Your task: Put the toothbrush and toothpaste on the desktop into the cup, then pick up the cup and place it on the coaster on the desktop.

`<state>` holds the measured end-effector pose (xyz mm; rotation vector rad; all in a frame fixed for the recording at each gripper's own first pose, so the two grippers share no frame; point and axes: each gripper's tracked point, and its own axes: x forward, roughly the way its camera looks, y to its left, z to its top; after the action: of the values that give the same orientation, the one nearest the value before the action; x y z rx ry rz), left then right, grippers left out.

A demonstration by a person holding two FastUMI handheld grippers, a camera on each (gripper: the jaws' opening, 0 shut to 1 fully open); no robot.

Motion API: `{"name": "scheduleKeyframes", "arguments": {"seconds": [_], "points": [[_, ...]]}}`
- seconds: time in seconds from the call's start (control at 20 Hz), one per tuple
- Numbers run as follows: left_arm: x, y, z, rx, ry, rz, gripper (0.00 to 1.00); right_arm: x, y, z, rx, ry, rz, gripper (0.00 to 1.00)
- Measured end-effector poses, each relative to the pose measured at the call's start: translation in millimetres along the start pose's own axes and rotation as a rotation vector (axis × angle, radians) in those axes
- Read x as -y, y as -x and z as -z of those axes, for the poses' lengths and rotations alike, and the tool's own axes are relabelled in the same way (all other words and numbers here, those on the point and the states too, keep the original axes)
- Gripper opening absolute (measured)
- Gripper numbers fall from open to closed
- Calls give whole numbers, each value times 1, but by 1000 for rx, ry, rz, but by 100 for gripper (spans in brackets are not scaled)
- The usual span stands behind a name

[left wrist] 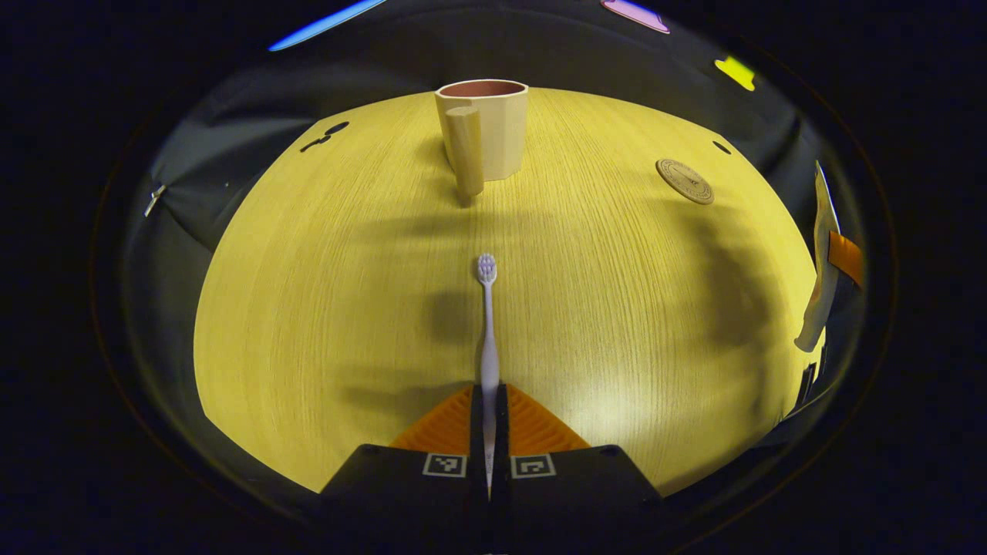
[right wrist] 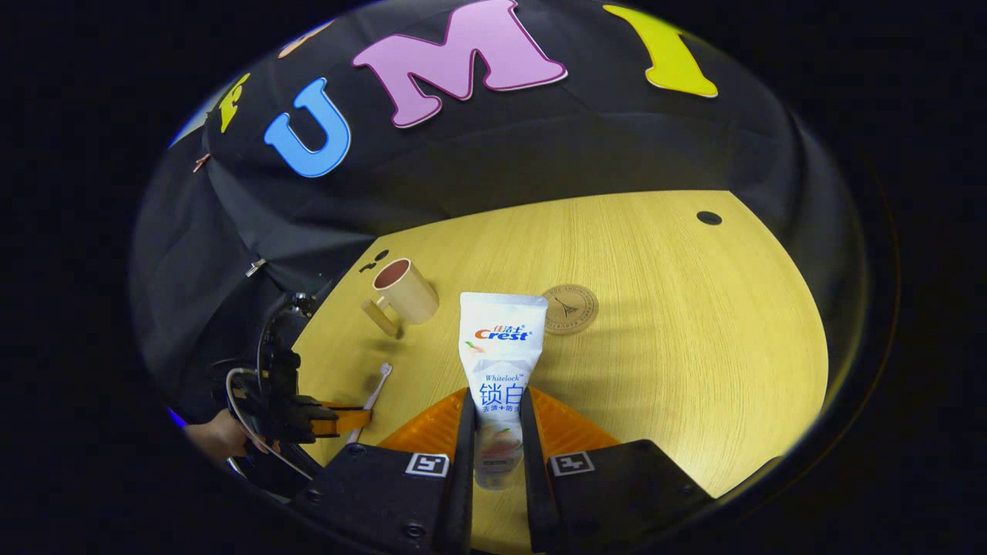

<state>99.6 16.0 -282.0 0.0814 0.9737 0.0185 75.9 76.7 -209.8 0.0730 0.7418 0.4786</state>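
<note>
My left gripper [left wrist: 490,397] is shut on the handle of a white toothbrush [left wrist: 486,308], whose head points forward above the wooden desktop [left wrist: 324,293]. Straight ahead stands the beige cup [left wrist: 486,127], upright, its handle facing me. The round coaster [left wrist: 685,181] lies to the right of it. My right gripper [right wrist: 497,405] is shut on the lower end of a white toothpaste tube [right wrist: 501,347], held above the table. Beyond the tube lie the coaster [right wrist: 569,308] and, to the left, the cup [right wrist: 405,293]. The left gripper [right wrist: 339,420] with the toothbrush [right wrist: 375,389] shows at lower left.
The black cloth wall hangs right behind the table's far edge. Small dark holes [right wrist: 709,218] mark the desktop near the back corners. A hand [right wrist: 220,435] holds the left gripper off the table's left side. The toothpaste tube [left wrist: 821,254] hangs at the right rim of the left gripper view.
</note>
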Motion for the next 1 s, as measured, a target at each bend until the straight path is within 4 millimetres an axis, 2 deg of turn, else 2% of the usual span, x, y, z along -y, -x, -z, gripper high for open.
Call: {"name": "scheduleKeyframes", "arguments": {"seconds": [0.35,0.55,0.7,1.0], "points": [[-5,10,1,85,69,31,6,-27,-11,-48,68,39,-49,33],[4,31,3,139,112,95,6,-60,-29,-78,109,57,-101,33],[1,46,6,175,128,92,6,-89,-43,-97,138,98,-146,32],[-5,70,9,243,206,110,6,-134,-73,-132,187,115,-212,32]]}}
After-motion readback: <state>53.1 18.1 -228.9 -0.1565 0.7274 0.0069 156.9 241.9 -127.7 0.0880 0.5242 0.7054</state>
